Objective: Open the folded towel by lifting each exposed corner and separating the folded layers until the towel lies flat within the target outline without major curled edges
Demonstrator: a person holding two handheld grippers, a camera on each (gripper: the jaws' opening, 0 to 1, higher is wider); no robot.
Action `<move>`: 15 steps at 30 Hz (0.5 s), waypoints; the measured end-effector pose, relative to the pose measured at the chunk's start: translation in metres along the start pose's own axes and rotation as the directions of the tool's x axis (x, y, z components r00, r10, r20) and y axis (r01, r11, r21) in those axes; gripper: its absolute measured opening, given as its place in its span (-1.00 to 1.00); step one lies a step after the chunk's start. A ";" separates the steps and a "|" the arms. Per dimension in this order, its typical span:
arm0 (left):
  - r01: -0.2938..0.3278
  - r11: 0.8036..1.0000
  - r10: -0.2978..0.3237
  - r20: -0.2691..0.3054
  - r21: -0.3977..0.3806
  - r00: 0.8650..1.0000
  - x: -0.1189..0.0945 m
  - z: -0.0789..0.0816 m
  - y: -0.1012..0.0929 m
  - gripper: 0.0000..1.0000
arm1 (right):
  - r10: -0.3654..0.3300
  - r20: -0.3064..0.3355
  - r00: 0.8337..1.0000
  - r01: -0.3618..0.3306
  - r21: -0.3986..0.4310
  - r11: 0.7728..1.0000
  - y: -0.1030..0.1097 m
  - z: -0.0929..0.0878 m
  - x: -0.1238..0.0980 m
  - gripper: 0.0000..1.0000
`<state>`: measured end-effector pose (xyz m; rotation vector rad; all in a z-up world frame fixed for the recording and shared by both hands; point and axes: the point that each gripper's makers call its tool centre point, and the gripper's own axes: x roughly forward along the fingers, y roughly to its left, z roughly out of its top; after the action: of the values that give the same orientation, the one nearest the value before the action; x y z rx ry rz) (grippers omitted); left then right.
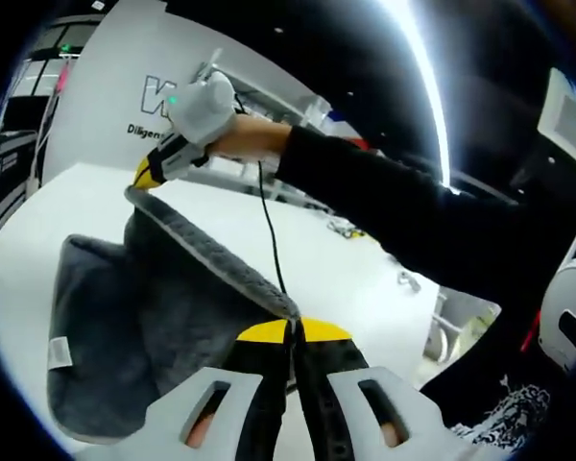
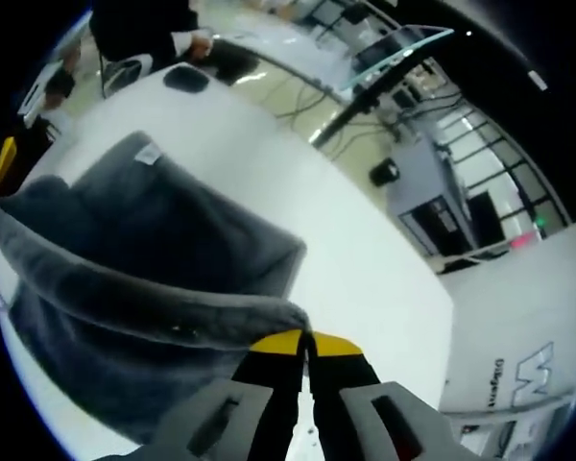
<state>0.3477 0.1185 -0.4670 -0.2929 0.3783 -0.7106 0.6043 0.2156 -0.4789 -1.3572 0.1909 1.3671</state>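
Towel [image 1: 163,317], dark grey and thick, hangs above a white bench [image 1: 336,259], its top edge stretched taut between two claws. In the left gripper view, the left claw [image 1: 293,331] pinches one corner between yellow-tipped jaws pressed together; across the towel, the right claw [image 1: 146,176] grips the far corner, held by a black-sleeved arm [image 1: 394,206]. In the right gripper view, the towel [image 2: 154,259] sags onto the bench [image 2: 365,259] and shows a small white tag [image 2: 150,152], and the right claw [image 2: 307,343] is clamped on its corner.
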 end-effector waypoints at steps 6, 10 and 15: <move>0.021 1.000 -0.021 -0.004 0.015 1.000 0.009 0.005 -0.008 -1.00 | -0.024 -0.026 0.999 0.024 0.016 1.000 0.001 -0.012 -0.007 -1.00; 0.038 0.999 -0.038 -0.012 0.025 0.999 0.016 0.004 -0.016 -1.00 | -0.028 -0.038 0.999 0.029 0.024 0.999 0.003 -0.019 -0.012 -1.00; 0.055 0.998 -0.054 -0.017 0.029 0.998 0.023 0.002 -0.018 -1.00 | -0.039 -0.042 0.998 0.040 0.030 0.999 0.006 -0.030 -0.017 -1.00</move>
<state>0.3542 0.0904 -0.4639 -0.2705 0.3759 -0.7717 0.6120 0.1818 -0.4785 -1.3576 0.2117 1.2990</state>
